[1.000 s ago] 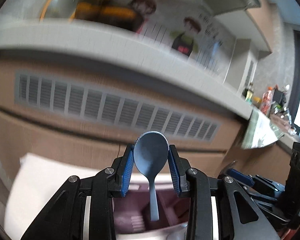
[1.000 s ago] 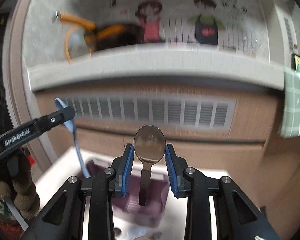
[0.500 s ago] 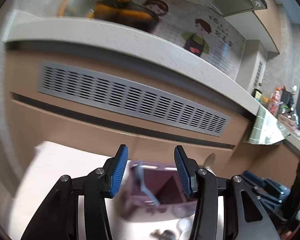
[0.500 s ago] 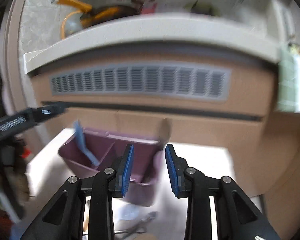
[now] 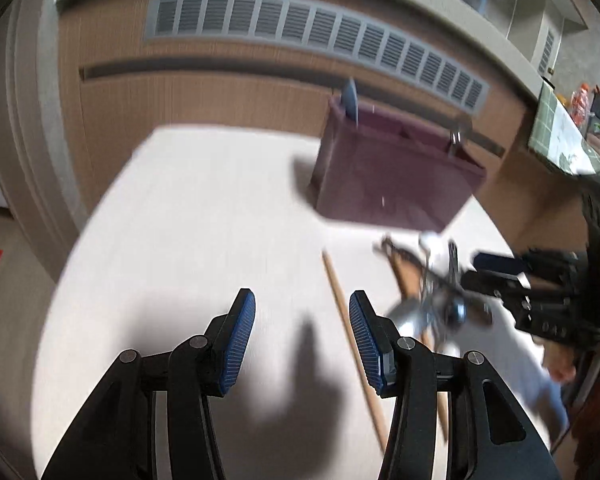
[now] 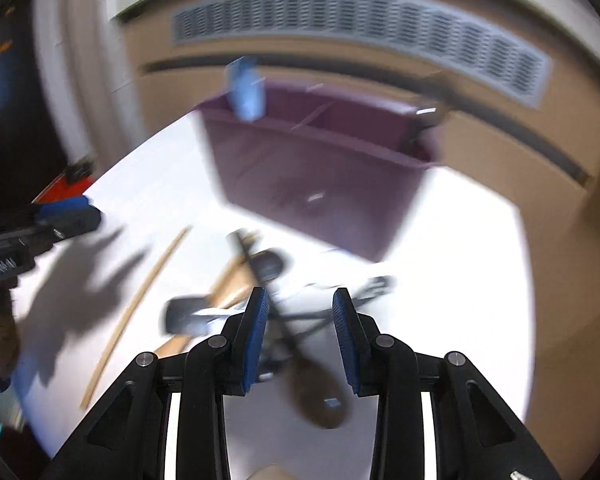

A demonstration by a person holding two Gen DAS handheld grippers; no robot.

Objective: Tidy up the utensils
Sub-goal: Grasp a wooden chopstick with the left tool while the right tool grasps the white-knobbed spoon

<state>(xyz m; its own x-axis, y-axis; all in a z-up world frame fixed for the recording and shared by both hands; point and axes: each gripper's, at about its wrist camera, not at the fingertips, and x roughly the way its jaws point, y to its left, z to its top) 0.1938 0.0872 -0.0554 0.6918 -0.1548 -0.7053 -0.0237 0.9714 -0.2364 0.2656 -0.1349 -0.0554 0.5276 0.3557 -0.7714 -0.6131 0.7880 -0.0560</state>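
A purple utensil caddy (image 5: 396,176) stands at the far side of the white table (image 5: 204,208); it also shows in the right wrist view (image 6: 320,172). A blue spoon (image 6: 246,88) stands in its left compartment, and a metal spoon handle (image 5: 456,136) leans at its right end. A blurred pile of utensils (image 6: 268,300) lies in front of the caddy, with a wooden chopstick (image 5: 346,332) beside it. My left gripper (image 5: 302,336) is open and empty over the table. My right gripper (image 6: 300,328) is open and empty just above the pile.
A brown cabinet front with a grey vent grille (image 5: 320,36) rises behind the table. A counter with a cloth and bottles (image 5: 568,120) is at the far right. The table's left edge drops to the floor (image 5: 12,280).
Both grippers let go of their spoons, which now stand in the caddy. Both opened, pulled back and tilted down toward the table and the utensil pile.
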